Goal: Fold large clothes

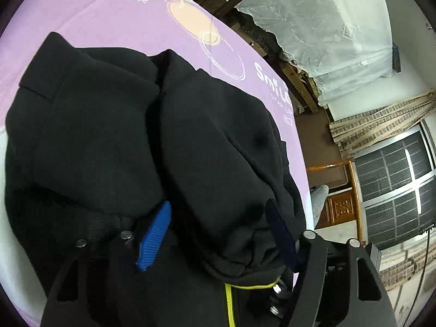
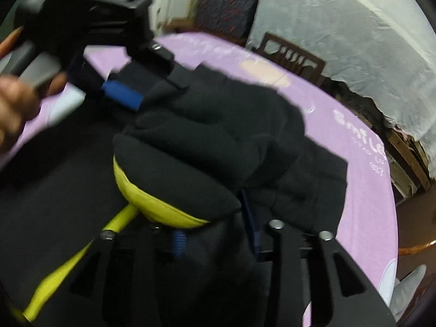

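Observation:
A large black garment [image 1: 114, 125] with yellow-green lining and trim [image 2: 152, 204] lies bunched on a purple printed sheet [image 1: 109, 21]. My left gripper [image 1: 218, 231] has its blue pads [image 1: 155, 234] spread wide, and a thick fold of the black cloth sits between them. My right gripper [image 2: 215, 231] also straddles a thick roll of the garment [image 2: 207, 147], with its blue pads mostly buried in cloth. The left gripper shows in the right wrist view [image 2: 120, 95] at upper left, held by a hand and pressed onto the garment.
A dark wooden chair [image 2: 294, 57] stands past the far edge of the sheet. White lace-like cloth [image 1: 327, 27] covers furniture behind. A wooden cabinet [image 1: 340, 204] and a barred window [image 1: 395, 179] are at the right.

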A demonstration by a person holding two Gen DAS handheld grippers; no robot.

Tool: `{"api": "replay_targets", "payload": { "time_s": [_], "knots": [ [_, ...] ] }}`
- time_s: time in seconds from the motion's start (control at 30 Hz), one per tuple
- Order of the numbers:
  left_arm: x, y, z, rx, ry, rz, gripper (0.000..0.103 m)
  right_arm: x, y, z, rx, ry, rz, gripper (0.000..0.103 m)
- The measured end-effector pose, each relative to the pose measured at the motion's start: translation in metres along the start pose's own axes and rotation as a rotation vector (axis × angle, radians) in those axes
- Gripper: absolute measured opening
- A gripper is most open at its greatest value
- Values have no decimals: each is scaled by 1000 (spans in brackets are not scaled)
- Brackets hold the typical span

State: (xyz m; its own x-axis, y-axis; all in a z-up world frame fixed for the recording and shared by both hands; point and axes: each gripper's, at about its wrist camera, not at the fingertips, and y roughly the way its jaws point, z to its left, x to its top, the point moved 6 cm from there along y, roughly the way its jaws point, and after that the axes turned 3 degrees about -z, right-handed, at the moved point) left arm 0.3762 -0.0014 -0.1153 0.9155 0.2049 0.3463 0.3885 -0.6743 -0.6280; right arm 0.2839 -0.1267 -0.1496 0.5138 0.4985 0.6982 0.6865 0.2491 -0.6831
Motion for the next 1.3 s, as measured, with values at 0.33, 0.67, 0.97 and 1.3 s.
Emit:
{"api": "replay_targets", "payload": {
  "time_s": [0.33, 0.67, 0.97, 1.3],
  "knots": [
    [9, 16, -11, 60, 58, 4, 71, 10, -28, -85, 364, 669, -76, 74],
    [10, -17, -2, 170, 209, -76, 11, 25, 2, -81, 456, 831, -55, 16],
    [0, -7, 23, 204, 201, -57, 14, -14, 34, -67, 429, 822, 49, 19],
    [10, -56, -23, 306, 359, -188, 26, -8, 7, -88, 406, 816, -8, 34]
  ]
}}
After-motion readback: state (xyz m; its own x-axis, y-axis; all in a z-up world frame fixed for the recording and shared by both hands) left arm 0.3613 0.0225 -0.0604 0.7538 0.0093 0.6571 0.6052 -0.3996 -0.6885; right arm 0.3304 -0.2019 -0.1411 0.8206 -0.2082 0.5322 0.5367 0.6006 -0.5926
